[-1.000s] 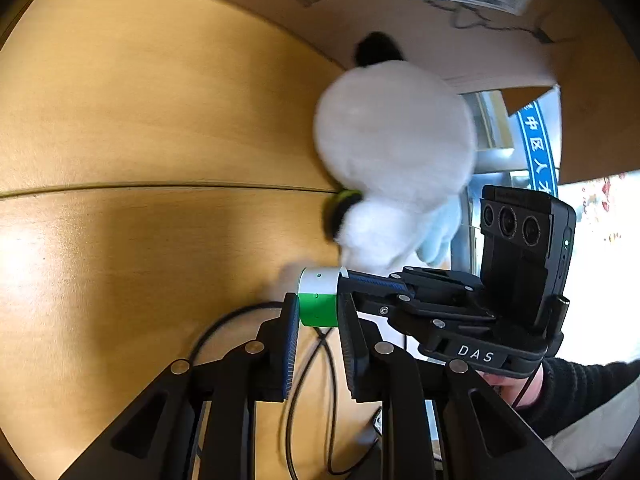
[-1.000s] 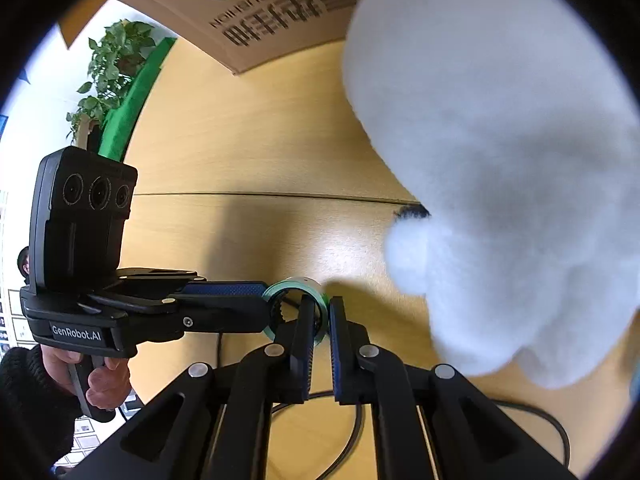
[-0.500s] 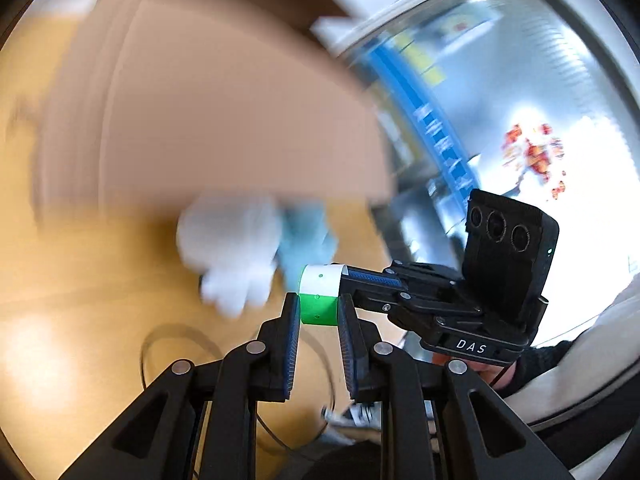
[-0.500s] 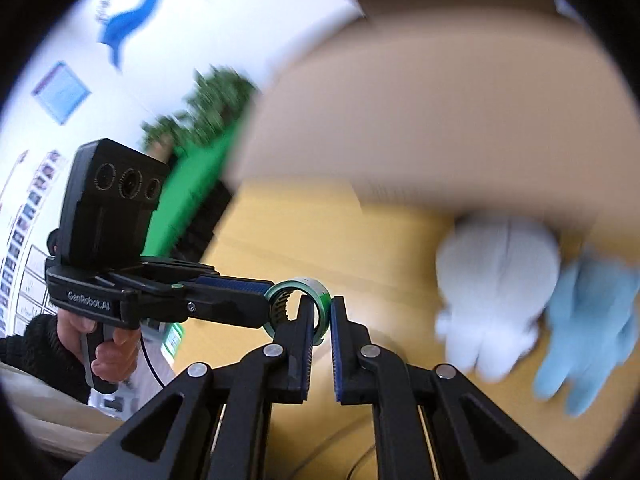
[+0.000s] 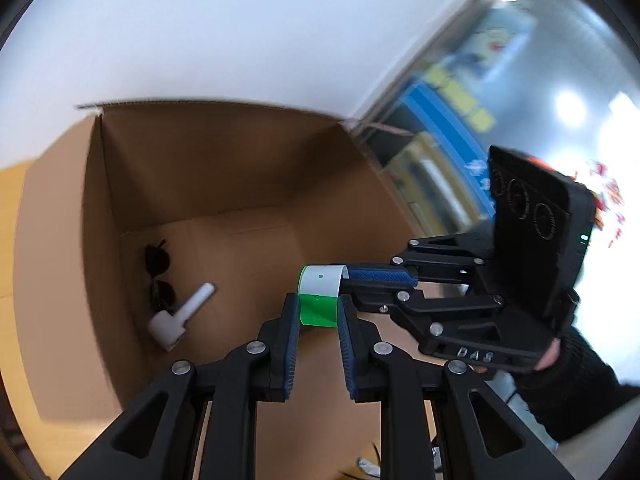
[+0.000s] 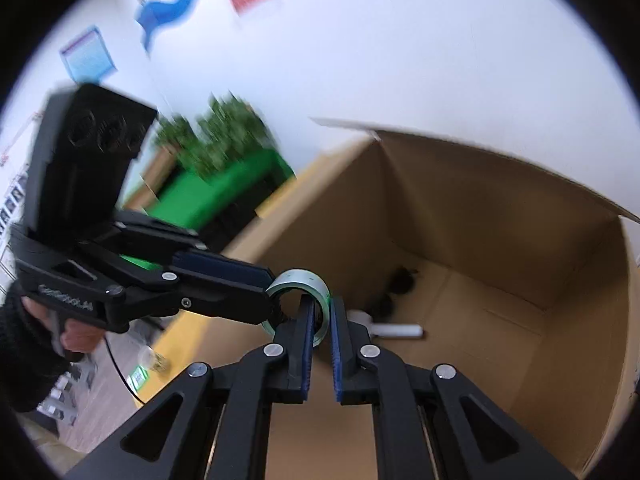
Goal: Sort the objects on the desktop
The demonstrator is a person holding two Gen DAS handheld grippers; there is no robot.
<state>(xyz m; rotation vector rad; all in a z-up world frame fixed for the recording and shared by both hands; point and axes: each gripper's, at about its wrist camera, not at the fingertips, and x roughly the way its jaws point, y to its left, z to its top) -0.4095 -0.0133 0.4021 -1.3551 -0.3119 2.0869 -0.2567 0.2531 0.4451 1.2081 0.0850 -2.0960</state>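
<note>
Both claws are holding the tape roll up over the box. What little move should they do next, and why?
Probably lower the tape a little into the box. Both the left claw and right claw pinch it above the open top, and the floor beside the sunglasses and white tool looks bare.

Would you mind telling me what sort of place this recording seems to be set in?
Probably an office or lab room. A light wooden desk holds an open brown cardboard box. Printed posters hang on the white wall, and a leafy green potted plant stands by it.
</note>
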